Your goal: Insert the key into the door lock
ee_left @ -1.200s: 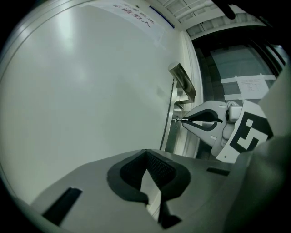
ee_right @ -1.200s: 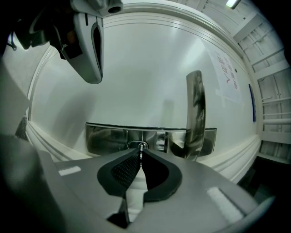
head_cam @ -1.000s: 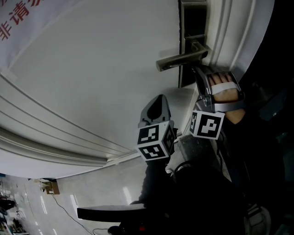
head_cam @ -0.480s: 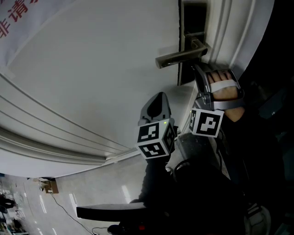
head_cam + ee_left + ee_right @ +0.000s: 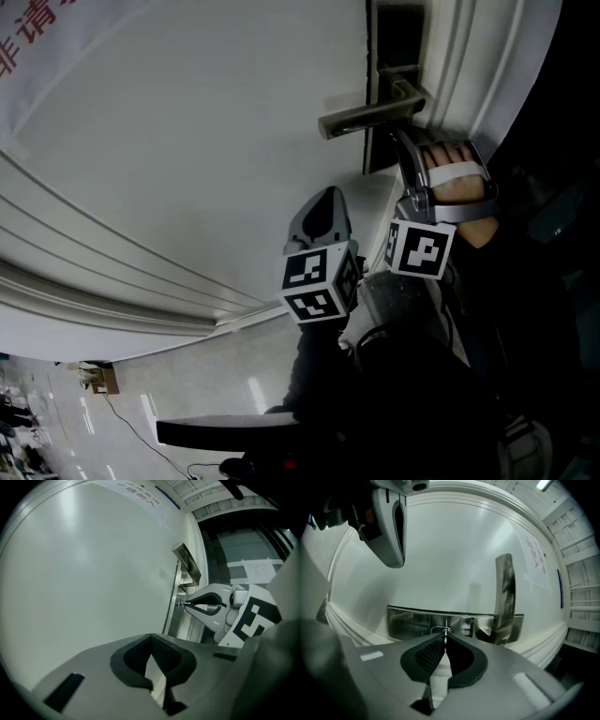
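Door [image 5: 187,141] fills every view, with the metal lock plate [image 5: 412,623] set by its handle [image 5: 505,597]. Left gripper [image 5: 151,638] is clenched on nothing and hangs off to one side. Right gripper [image 5: 445,639] is nearer, pinching the key [image 5: 446,633]. The key's shaft runs along the jaws, straight at the keyhole [image 5: 440,630] just ahead, its tip seemingly at the mouth.

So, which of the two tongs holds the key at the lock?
The right tongs: shut on the key at the lock plate. The left tongs are shut, empty.
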Demonstrator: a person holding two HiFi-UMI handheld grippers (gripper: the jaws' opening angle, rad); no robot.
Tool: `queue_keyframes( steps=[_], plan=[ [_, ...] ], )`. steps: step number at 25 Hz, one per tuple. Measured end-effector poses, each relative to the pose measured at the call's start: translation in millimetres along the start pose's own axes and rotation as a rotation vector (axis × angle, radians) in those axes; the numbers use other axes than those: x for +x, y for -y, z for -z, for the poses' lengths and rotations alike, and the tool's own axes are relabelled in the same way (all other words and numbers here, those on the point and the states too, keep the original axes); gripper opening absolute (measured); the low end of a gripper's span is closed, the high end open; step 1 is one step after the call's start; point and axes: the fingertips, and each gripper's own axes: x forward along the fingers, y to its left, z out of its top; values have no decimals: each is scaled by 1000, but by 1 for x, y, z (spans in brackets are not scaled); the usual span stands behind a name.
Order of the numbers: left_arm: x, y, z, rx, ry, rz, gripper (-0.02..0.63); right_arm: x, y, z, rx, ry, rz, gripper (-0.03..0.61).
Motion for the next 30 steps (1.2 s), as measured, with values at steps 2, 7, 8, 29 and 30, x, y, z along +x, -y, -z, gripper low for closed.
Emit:
queue_keyframes(
  steps=[2,7,8,29,30],
  plan=[
    [0,-2,2,4,-8,-3,2,0,0,0,1,-1,-3,12],
    [1,-6,1,6,-4,-8,1,0,0,0,-1,1,1,12],
    [1,-7,2,7,-6,-9,2,0,0,0,0,1,2,12],
    [2,-6,-4,10,7,-5,2,1,1,-1,-8,7,-3,12],
    [2,-6,-4,10,7,-5,2,1,1,-1,-9,6,-3,12]
  ],
)
